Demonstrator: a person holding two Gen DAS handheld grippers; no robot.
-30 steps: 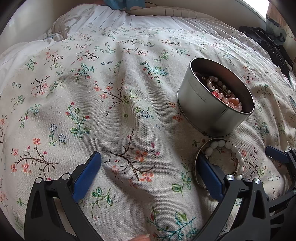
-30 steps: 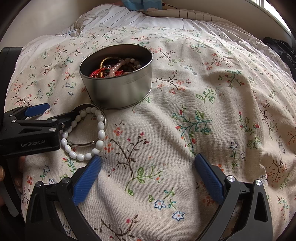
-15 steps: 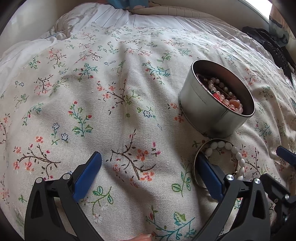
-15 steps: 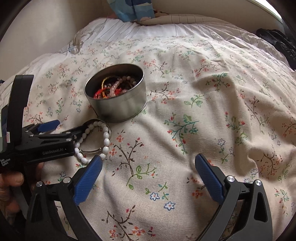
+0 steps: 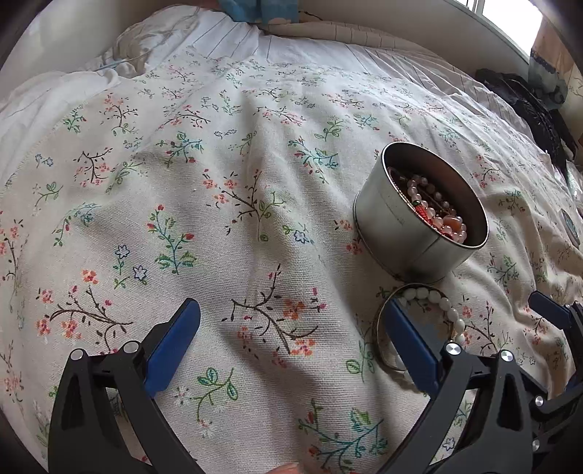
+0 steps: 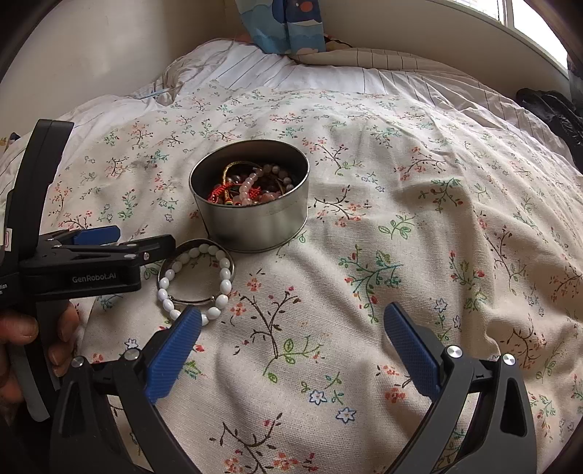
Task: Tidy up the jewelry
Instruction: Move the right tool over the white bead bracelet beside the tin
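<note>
A round silver tin [image 6: 255,226] [image 5: 400,233] sits on the flowered bedspread [image 6: 400,218], holding several beaded bracelets in pink, red and gold. Just in front of the tin lie a white bead bracelet [image 6: 226,277] [image 5: 446,304] and a thin metal bangle [image 6: 193,301] [image 5: 379,339], overlapping each other. My left gripper [image 5: 289,317] [image 6: 138,237] is open and empty, its right finger beside the bangle. My right gripper [image 6: 291,321] is open and empty too, with its left pad just in front of the white beads. It shows in the left wrist view as a blue tip [image 5: 550,306].
A hand [image 6: 22,328] holds the left gripper at the lower left. White bedding [image 6: 291,73] and a blue patterned pillow [image 6: 284,25] lie at the head of the bed. A black bag [image 6: 550,105] [image 5: 528,102] rests at the far right.
The right gripper has pulled back and risen, so the tin and bracelets look smaller and farther off. The left gripper has lifted slightly. The jewelry has not moved.
</note>
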